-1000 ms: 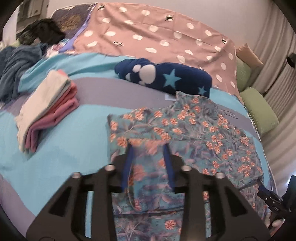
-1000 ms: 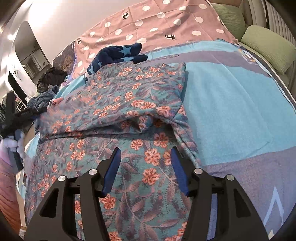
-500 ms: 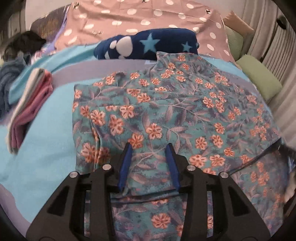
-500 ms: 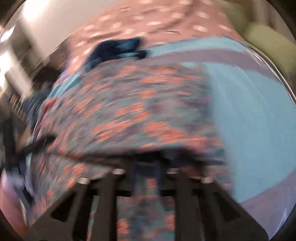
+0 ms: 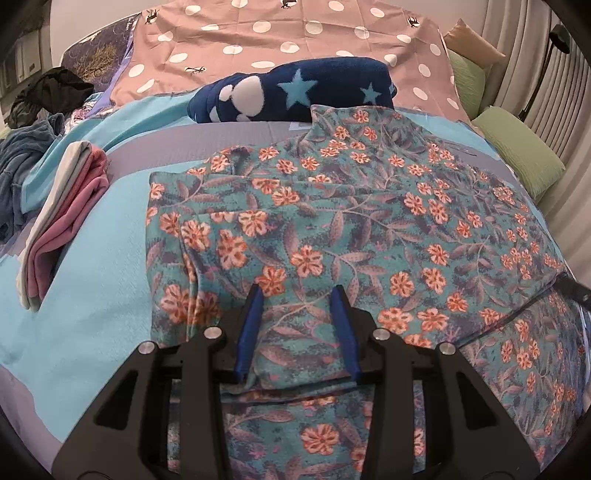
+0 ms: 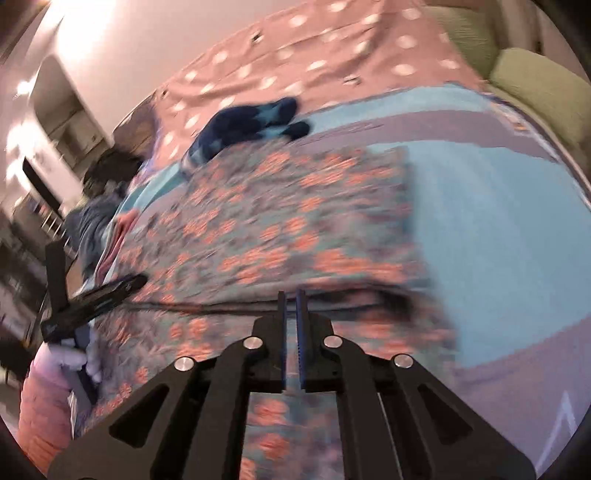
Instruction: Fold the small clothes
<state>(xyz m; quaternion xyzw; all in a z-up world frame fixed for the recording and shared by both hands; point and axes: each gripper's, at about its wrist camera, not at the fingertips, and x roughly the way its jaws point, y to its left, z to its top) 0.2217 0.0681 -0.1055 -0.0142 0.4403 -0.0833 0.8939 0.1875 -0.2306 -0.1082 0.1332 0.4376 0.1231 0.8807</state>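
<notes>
A teal garment with orange flowers lies spread on the bed, its upper part folded over the lower part. My left gripper is open, its blue fingers astride the near edge of the folded layer. In the right wrist view, which is blurred, the same floral garment fills the middle. My right gripper has its jaws almost together at the fold's near edge; I cannot tell whether cloth is between them. The left gripper shows at the left of that view.
A stack of folded pink and white clothes lies left of the garment. A navy star blanket and a pink dotted cover lie behind. Green pillows are at the right. Dark clothes are piled far left.
The garment's upper part has been folded over toward me. My right gripper's jaws have gone from wide open to nearly together. My left gripper stays open at the fold's near edge.
</notes>
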